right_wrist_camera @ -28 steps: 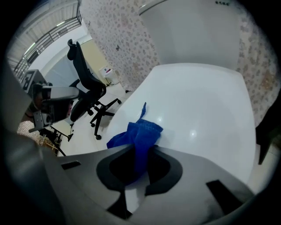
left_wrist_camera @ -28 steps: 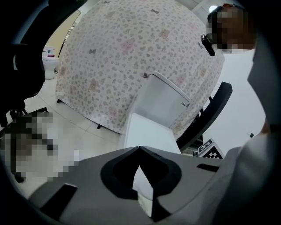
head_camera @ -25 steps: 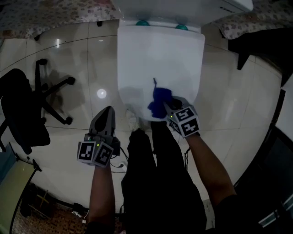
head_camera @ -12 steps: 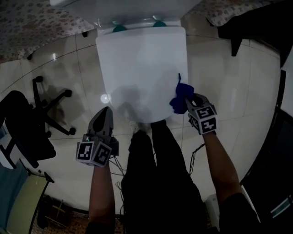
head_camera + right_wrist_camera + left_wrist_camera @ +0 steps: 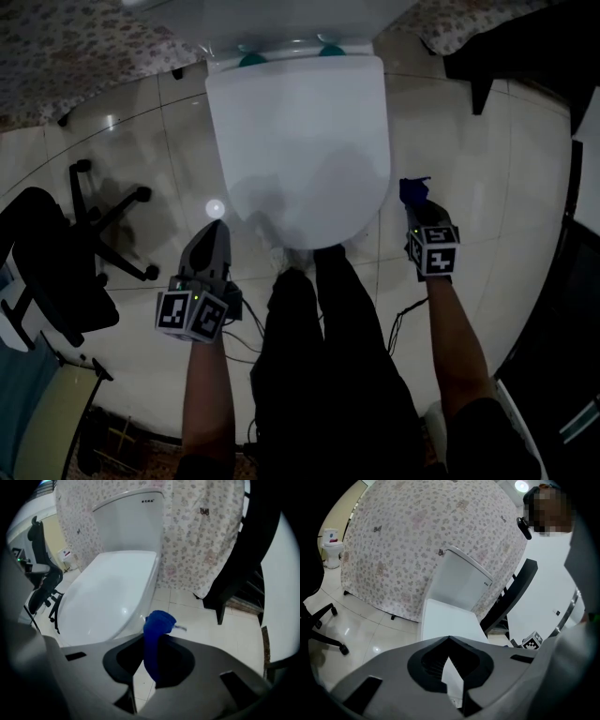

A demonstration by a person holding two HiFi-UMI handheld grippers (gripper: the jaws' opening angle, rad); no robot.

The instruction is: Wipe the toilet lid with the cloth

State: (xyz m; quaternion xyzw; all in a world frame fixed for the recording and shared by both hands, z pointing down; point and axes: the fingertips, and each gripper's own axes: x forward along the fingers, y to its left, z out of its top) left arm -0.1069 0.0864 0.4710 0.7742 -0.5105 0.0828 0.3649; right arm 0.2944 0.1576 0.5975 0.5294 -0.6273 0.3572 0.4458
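The white toilet lid (image 5: 298, 141) lies shut, its rounded front end toward me; the right gripper view has the toilet lid (image 5: 110, 595) at its left. My right gripper (image 5: 419, 208) hangs over the floor tiles just right of the lid, shut on a blue cloth (image 5: 412, 191). Bunched between the jaws, the blue cloth (image 5: 155, 637) is off the lid. My left gripper (image 5: 212, 246) is shut with nothing in it, low over the floor left of the lid's front. The left gripper (image 5: 449, 643) points at the toilet.
The white cistern (image 5: 129, 522) stands behind the lid, against a flowered curtain (image 5: 417, 545). A black office chair (image 5: 56, 262) is on the left. A dark stand (image 5: 525, 56) is at the far right. My dark trouser legs (image 5: 328, 356) are below the toilet. Glossy tiles (image 5: 487, 187) cover the floor.
The right gripper has carried the blue cloth rightwards, from the lid's front across its right edge and off it, to above the floor. The left gripper has stayed in place.
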